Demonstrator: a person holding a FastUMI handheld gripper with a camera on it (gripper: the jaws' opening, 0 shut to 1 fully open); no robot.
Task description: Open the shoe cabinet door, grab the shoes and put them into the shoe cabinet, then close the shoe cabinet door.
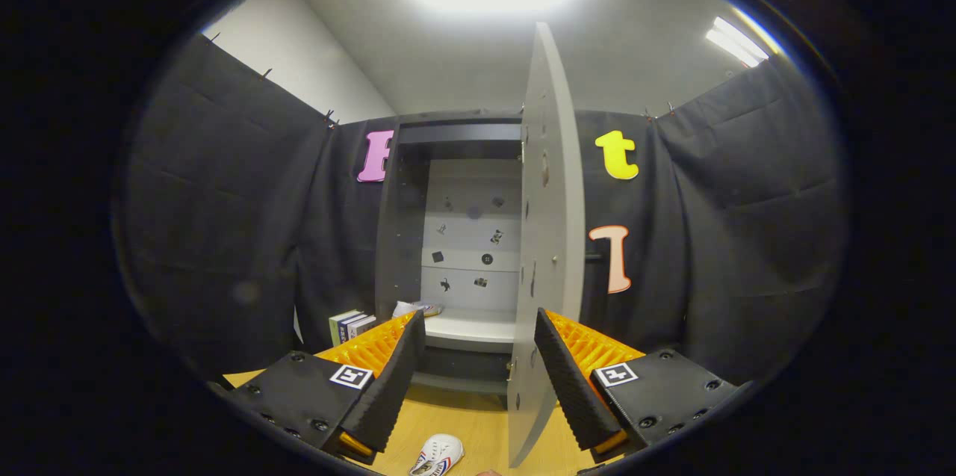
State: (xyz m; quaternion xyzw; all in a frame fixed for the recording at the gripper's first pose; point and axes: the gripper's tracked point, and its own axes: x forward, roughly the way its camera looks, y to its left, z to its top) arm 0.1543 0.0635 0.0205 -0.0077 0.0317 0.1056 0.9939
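Note:
The grey shoe cabinet [396, 237] stands straight ahead with its door [549, 237] swung wide open, edge-on toward me. Its inner shelf [478, 328] is pale and bare. My gripper [478, 371] is open, fingers spread apart, and the door's lower edge comes down between the fingers, close to the right finger [571, 379] without clear contact. A white shoe [437, 455] with red and blue stripes lies on the wooden table [463, 424] below the fingers, left of the door's bottom corner.
Several books [349, 325] stand left of the cabinet, with a small white item [417, 308] beside them at the cabinet's lower left. Black cloth walls close in both sides.

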